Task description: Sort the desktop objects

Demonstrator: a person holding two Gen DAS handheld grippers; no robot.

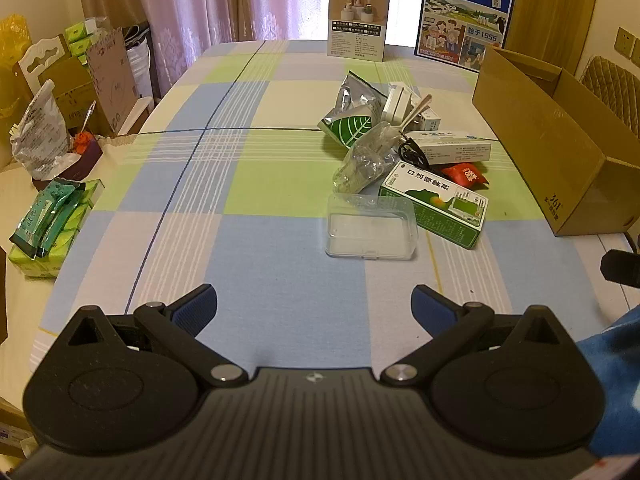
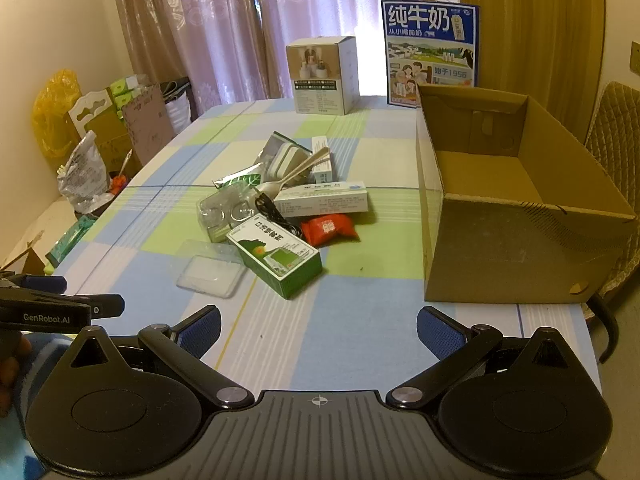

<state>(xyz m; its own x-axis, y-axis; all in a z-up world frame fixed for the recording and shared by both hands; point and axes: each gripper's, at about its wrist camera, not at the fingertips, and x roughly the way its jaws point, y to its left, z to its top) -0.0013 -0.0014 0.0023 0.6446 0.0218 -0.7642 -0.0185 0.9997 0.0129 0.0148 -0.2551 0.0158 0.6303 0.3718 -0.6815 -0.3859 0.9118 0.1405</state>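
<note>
Left hand-held gripper [image 1: 314, 308]: we see its jaws spread wide with nothing between them, hanging over bare checked cloth at the near edge of the tabletop [image 1: 240, 184].
Right hand-held gripper [image 2: 318, 330]: its jaws also stand wide apart and empty, above the near edge; the left one's tip shows at the left border of this view.
Clutter: we find the things to sort heaped mid-tabletop, well ahead of both hand-held grippers and left of the carton.
Clear case [image 1: 370, 227]: flat, nearest to us, just left of the green box and touching it.
Green box [image 1: 434, 204]: lies on its side, angled, with the black cable [image 1: 412, 154] behind it.
Red packet [image 1: 466, 175]: just behind the green box, toward the carton.
White box [image 1: 452, 146]: long, lying flat behind the red packet.
Plastic bag [image 1: 362, 160]: crumpled, clear, left of the cable.
Leaf pouch [image 1: 352, 122]: silver and green, at the heap's far left.
Spoon [image 1: 416, 112]: leans over the back of the heap on a small white item we cannot identify.
Carton [image 2: 512, 216]: open, empty as far as we see, on the right side of the tabletop.
Far edge: a white carton [image 1: 358, 20] and a blue milk carton [image 1: 464, 12] stand upright.
</note>
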